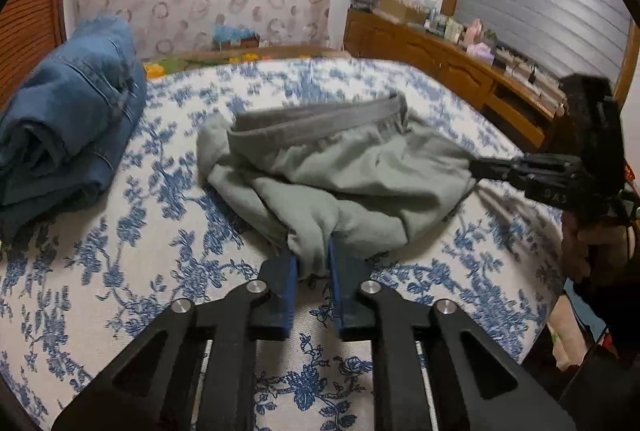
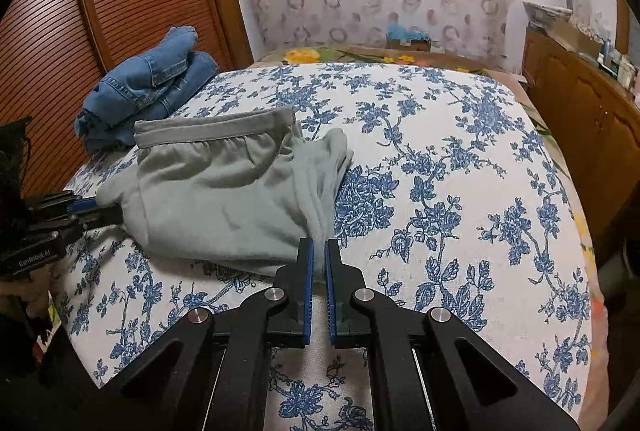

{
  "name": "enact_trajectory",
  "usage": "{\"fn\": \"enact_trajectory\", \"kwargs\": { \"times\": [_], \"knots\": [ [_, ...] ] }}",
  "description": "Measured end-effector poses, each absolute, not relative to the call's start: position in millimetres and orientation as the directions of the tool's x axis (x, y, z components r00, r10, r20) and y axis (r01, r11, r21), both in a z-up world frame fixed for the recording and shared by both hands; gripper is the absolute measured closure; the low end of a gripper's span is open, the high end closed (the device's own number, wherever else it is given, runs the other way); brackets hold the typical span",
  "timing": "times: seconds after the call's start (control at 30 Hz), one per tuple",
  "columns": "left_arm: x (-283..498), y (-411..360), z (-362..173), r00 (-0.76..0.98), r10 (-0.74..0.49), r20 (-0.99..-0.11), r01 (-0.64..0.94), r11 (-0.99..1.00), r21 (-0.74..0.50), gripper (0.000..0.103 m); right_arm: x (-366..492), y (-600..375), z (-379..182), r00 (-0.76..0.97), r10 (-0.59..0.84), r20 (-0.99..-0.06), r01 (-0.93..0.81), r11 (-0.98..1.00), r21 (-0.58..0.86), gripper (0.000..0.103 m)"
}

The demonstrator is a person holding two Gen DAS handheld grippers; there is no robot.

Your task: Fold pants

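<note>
Grey-green pants lie partly folded on the floral bedspread, waistband at the far side. In the right wrist view the pants sit left of centre. My left gripper is shut on a bunched edge of the pants near me; it also shows at the left of the right wrist view. My right gripper is shut on a fold of the pants at their near right corner; it also shows in the left wrist view, at the pants' right edge.
Folded blue jeans lie at the bed's far left, also in the right wrist view. A wooden dresser with small items stands along the right. A slatted wooden door is behind the jeans. The bedspread stretches to the right.
</note>
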State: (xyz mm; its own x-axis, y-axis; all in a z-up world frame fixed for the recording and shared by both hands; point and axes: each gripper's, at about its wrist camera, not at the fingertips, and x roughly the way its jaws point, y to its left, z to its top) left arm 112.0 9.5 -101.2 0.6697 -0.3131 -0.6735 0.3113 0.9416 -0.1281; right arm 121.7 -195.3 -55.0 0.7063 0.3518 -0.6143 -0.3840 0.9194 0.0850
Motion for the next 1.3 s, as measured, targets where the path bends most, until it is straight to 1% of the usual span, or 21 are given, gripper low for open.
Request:
{"fn": "enact_trajectory", "kwargs": {
  "times": [0.1,0.3,0.6,0.73,0.8,0.87,0.9,1.03,1.2,1.27,1.3],
  "knots": [
    [100,23,-89,0.698,-0.334,-0.633,0.302,0.939,-0.163,0.091,113,-199,-51,0.727,0.358,-0.586,-0.382,0.920,0.087,0.098],
    [81,33,-96,0.678,-0.312,-0.666,0.289,0.946,-0.149,0.092,84,-200,-47,0.718,0.405,-0.566,-0.425,0.899,0.105,0.098],
    [61,33,-98,0.663,-0.311,-0.680,0.289,0.945,-0.151,0.090,58,-199,-42,0.674,0.446,-0.589,-0.478,0.871,0.113,0.098],
    [59,33,-92,0.674,-0.301,-0.675,0.285,0.948,-0.139,0.080,59,-199,-42,0.671,0.437,-0.599,-0.473,0.874,0.108,0.098],
    [60,32,-88,0.682,-0.294,-0.670,0.280,0.951,-0.132,0.073,60,-199,-40,0.675,0.433,-0.597,-0.468,0.877,0.107,0.098],
    [61,33,-84,0.691,-0.291,-0.662,0.277,0.952,-0.130,0.056,58,-197,-38,0.684,0.430,-0.589,-0.467,0.879,0.099,0.096],
    [62,33,-82,0.695,-0.295,-0.656,0.278,0.951,-0.132,0.053,57,-197,-36,0.691,0.425,-0.585,-0.464,0.881,0.092,0.092],
    [72,30,-78,0.706,-0.291,-0.645,0.280,0.952,-0.123,0.052,56,-199,-31,0.709,0.419,-0.567,-0.458,0.885,0.080,0.089],
    [94,23,-79,0.697,-0.294,-0.655,0.295,0.949,-0.112,0.052,63,-191,-26,0.713,0.423,-0.560,-0.472,0.879,0.063,0.087],
    [105,20,-82,0.687,-0.287,-0.668,0.292,0.950,-0.107,0.052,69,-185,-26,0.707,0.431,-0.561,-0.487,0.872,0.056,0.085],
    [108,19,-84,0.683,-0.284,-0.673,0.292,0.951,-0.106,0.052,73,-182,-27,0.702,0.434,-0.564,-0.494,0.868,0.053,0.082]
  ]
}}
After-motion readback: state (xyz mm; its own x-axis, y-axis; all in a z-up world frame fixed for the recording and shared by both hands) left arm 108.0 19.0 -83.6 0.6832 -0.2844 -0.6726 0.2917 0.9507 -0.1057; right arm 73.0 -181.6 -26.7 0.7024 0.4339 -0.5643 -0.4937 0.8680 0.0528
